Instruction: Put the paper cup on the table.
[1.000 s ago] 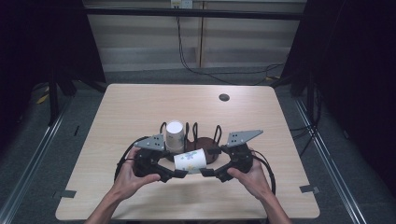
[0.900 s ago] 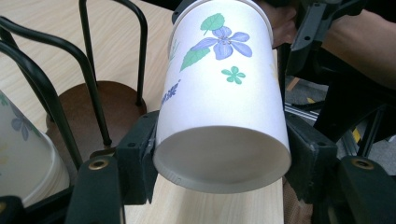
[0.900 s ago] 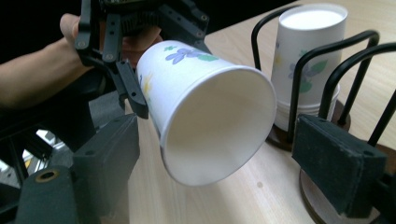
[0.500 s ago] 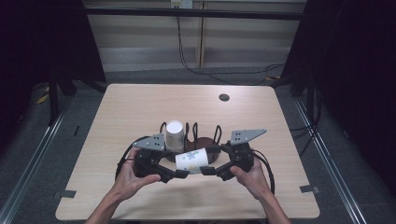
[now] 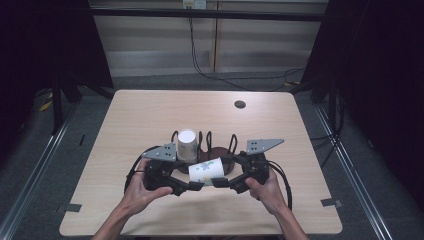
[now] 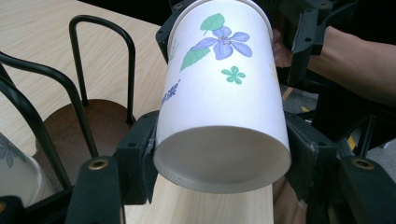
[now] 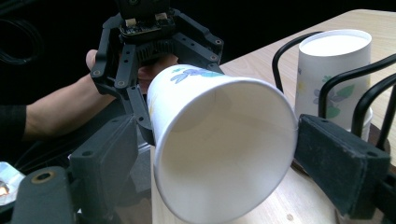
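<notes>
2 paper cups are showing. 1 cup (image 5: 206, 170) is lying sideways above the worktop (image 5: 125, 120), just in front of a wire rack (image 5: 220, 147). The left hand-held gripper (image 5: 196, 185) is pinching its base end and the right hand-held gripper (image 5: 218, 181) is pinching its open rim end. The 2nd cup (image 5: 187, 145) is standing upright in the rack. 1 dark disc (image 5: 240, 104) is lying near the far edge.
</notes>
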Available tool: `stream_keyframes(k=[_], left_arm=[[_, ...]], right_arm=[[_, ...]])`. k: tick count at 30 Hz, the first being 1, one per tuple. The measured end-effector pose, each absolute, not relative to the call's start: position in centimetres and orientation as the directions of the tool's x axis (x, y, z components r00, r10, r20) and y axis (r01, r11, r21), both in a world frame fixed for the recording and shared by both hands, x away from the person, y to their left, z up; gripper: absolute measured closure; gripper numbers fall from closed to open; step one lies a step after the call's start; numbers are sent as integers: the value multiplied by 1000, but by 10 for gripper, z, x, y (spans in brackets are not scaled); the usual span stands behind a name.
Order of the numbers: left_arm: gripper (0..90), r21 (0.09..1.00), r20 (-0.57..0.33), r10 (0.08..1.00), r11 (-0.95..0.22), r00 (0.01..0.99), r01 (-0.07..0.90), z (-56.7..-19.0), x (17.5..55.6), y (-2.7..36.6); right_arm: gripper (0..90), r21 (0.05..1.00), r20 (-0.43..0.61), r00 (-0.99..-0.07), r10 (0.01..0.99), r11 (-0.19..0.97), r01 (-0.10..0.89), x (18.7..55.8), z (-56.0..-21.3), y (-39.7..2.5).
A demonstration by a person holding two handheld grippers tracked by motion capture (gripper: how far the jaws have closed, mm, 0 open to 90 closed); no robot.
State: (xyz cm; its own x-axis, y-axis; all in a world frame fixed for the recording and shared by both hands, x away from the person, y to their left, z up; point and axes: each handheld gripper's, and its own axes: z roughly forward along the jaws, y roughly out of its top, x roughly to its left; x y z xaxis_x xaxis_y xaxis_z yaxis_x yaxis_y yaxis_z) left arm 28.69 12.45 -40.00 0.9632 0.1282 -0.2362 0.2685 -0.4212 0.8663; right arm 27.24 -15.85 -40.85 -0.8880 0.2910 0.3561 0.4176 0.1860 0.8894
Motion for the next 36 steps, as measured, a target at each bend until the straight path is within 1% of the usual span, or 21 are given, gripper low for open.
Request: stream_keyframes(k=[7,9,10,18,20,24,26,28,31,33,34,36], left_arm=[[365,873,-239,116,-408,964,266,-398,285,123],[365,873,-241,112,-410,964,265,-398,285,122],[365,872,-241,112,-412,964,266,-398,285,122],[359,872,-255,104,-406,961,275,-400,287,123],[325,872,-254,117,-401,960,280,-400,288,124],[314,869,-257,117,-407,959,282,-401,288,123],[299,871,-259,117,-400,959,284,-401,288,124],[244,870,-257,124,-401,958,286,-401,289,123],[192,863,-262,127,-413,957,291,-401,289,123],[185,857,-268,128,-421,955,297,-402,289,123],[159,853,-269,147,-423,952,306,-403,288,122],[159,852,-266,143,-428,953,302,-403,288,123]], right_arm=[[141,887,379,-889,259,173,428,274,-412,-156],[155,885,384,-889,250,173,432,274,-413,-155],[181,885,384,-889,251,175,432,274,-413,-154],[245,887,383,-890,246,170,429,275,-414,-157],[291,892,381,-895,233,160,422,275,-413,-159],[308,894,373,-898,232,169,415,274,-413,-159],[314,894,372,-899,232,170,414,274,-413,-159],[315,894,369,-899,237,176,413,274,-413,-159],[316,892,369,-898,240,178,414,274,-413,-159],[316,892,370,-897,241,177,415,274,-413,-159],[315,892,368,-897,246,179,415,274,-412,-159],[315,892,365,-896,254,179,414,274,-412,-161]])
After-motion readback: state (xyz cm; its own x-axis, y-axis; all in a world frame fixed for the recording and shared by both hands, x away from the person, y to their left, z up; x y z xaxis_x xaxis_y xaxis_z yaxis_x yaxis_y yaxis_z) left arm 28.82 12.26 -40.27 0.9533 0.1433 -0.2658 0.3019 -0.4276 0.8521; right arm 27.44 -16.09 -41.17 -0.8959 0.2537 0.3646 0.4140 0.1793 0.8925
